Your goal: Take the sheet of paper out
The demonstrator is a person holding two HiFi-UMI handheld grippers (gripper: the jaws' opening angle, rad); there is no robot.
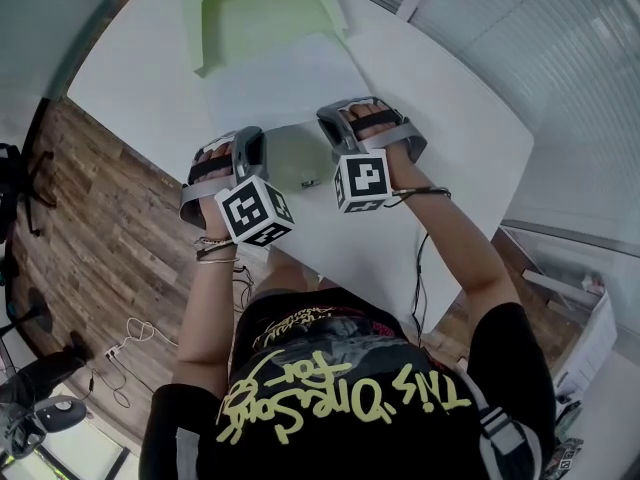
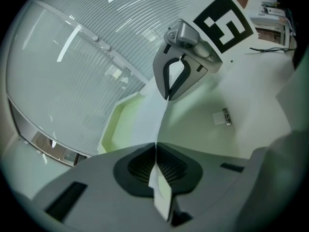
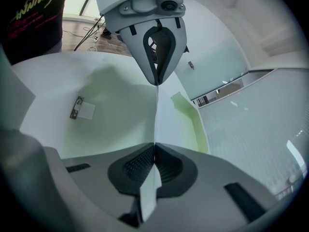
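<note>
A white sheet of paper (image 1: 275, 78) lies on the white table, reaching from a light green folder (image 1: 262, 8) at the far side toward me. Its near edge is lifted between the two grippers, which face each other. My left gripper (image 1: 262, 150) is shut on that edge, and in the left gripper view the paper (image 2: 145, 115) runs edge-on from my jaws (image 2: 155, 146) to the right gripper (image 2: 167, 96). My right gripper (image 1: 335, 128) is shut on the same edge; in the right gripper view its jaws (image 3: 154, 146) face the left gripper (image 3: 157, 82), with the green folder (image 3: 190, 117) beyond.
A small binder clip with a white tag (image 1: 308, 181) lies on the table (image 1: 450, 148) just under the grippers, also seen as the clip (image 2: 223, 117) and the clip (image 3: 79, 109). The table's near edge is close to my body. Wooden floor and cables (image 1: 130, 338) lie at the left.
</note>
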